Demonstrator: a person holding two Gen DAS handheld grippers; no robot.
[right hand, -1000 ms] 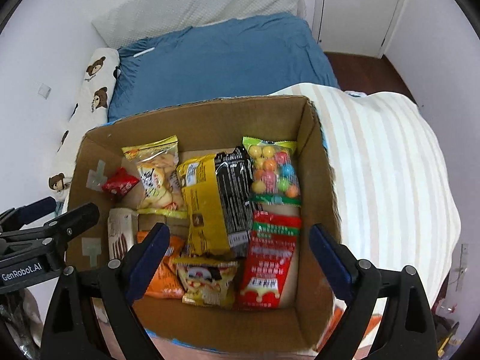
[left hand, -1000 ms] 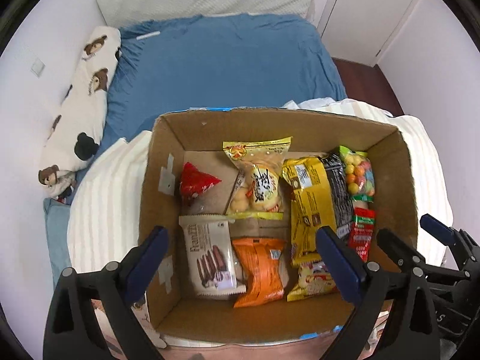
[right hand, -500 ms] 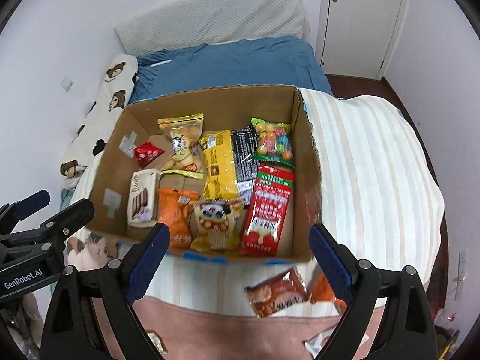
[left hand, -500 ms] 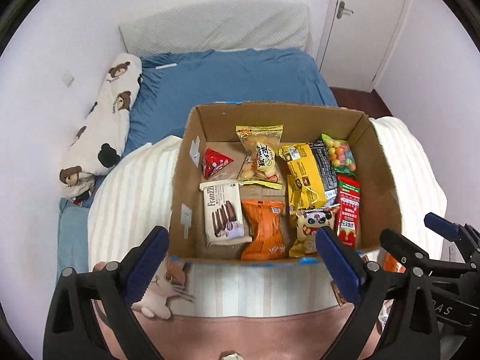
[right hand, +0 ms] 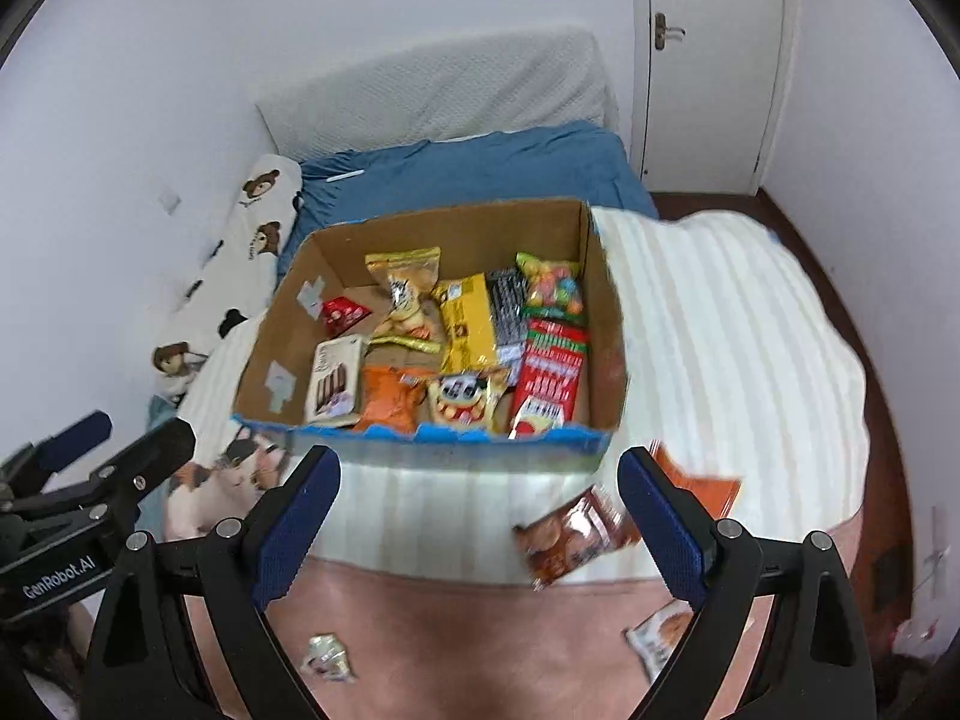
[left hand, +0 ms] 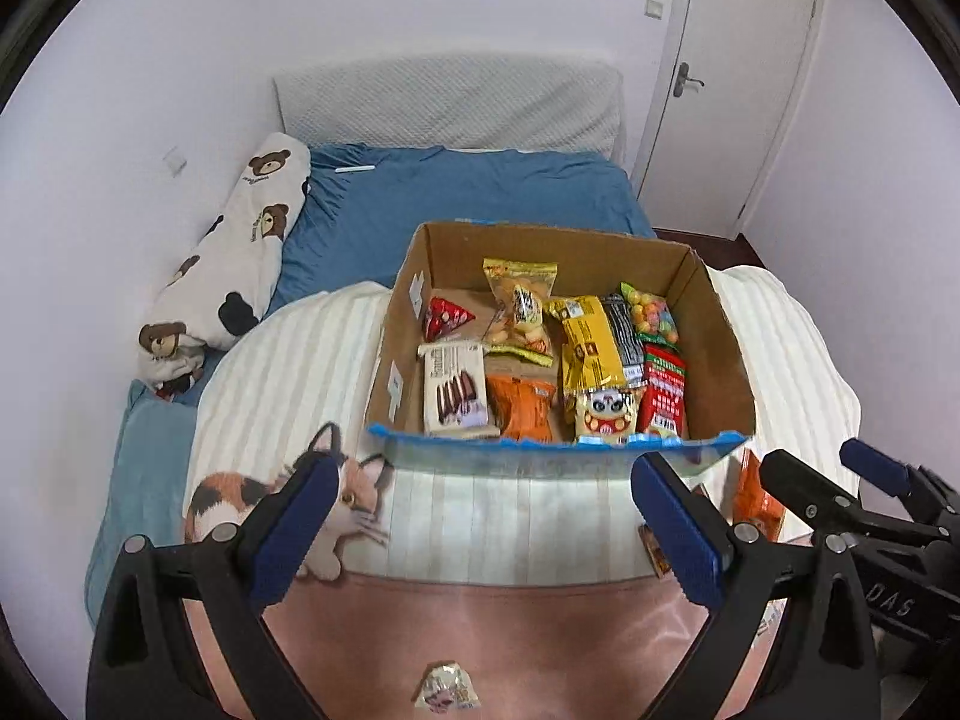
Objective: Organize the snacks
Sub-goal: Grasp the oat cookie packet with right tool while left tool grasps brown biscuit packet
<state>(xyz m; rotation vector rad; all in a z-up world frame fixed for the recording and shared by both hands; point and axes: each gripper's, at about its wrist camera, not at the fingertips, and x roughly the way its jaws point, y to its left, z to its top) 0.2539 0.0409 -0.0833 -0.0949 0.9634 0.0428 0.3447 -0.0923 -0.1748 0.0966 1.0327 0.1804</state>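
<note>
Cardboard box [left hand: 714, 324] full of snack packets sits on the striped blanket [right hand: 708, 324] on the bed; a brown snack packet [right hand: 570, 540] lies loose just before it. Both the left gripper [left hand: 486, 534] and the right gripper [right hand: 480, 522] hover with fingers spread, grasping nothing.

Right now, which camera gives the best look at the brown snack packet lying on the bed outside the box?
The right wrist view: the brown snack packet lies whole, though blurred, in front of the cardboard box. In the left wrist view only a sliver peeks out behind the left tool's right finger.
</note>
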